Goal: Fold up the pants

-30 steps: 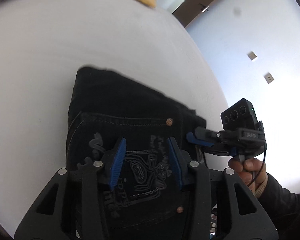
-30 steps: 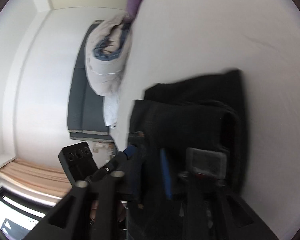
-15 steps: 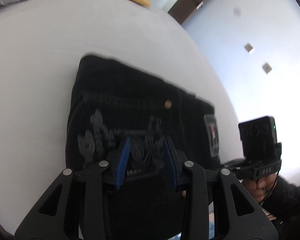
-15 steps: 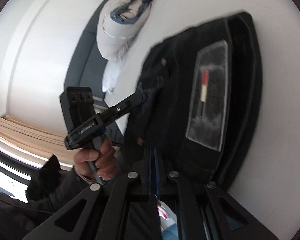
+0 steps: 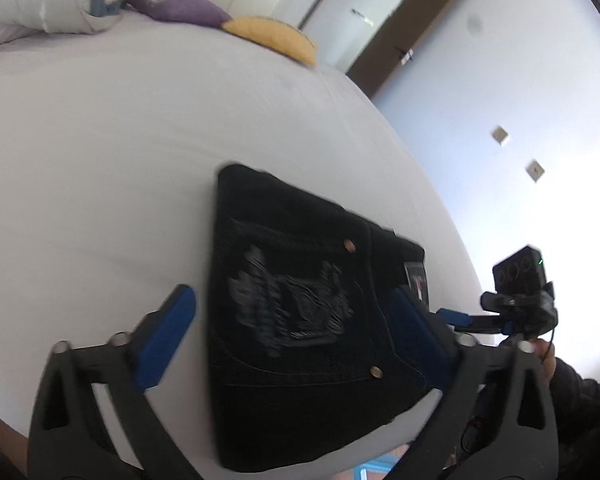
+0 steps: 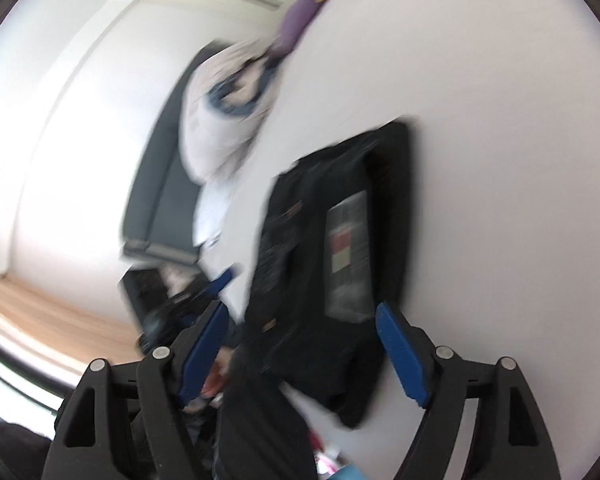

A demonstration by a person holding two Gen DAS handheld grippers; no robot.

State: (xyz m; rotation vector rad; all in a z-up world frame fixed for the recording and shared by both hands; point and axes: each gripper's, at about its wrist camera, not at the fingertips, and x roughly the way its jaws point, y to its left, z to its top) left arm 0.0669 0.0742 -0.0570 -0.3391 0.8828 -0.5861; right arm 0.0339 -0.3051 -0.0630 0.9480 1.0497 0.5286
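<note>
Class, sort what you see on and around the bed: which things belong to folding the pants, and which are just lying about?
Part of the job:
- black pants, folded on the bed
- left tongs, open
- right tongs, open

Just lying about:
- yellow cushion
- purple cushion
- rolled duvet

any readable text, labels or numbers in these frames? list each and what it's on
None can be read.
Patch on the pants waistband: red and pale blocks, print too blurred.
Pale design on the back pocket: possibly lettering, too blurred to tell.
Plates on the blue wall: no markings legible.
</note>
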